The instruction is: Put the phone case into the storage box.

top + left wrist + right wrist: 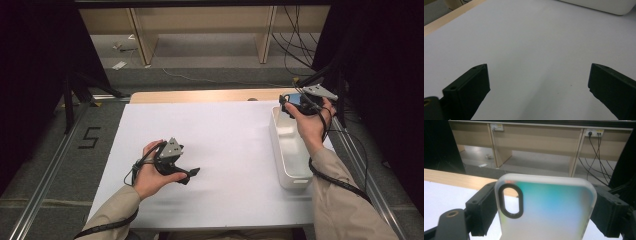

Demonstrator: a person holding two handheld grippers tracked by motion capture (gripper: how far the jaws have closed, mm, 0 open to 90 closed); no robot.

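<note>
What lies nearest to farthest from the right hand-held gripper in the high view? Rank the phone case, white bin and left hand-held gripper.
1. Phone case: clamped between the right hand-held gripper jaws.
2. White bin: just below it, at the table's right edge.
3. Left hand-held gripper: across the table, near left.

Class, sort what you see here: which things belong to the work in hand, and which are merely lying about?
In the job:
- phone case, clamped across its width in the right gripper
- white bin, under that gripper
- left gripper, open over the white mat

Lying about:
- scraps on the floor beyond the table
- wall cables
</note>
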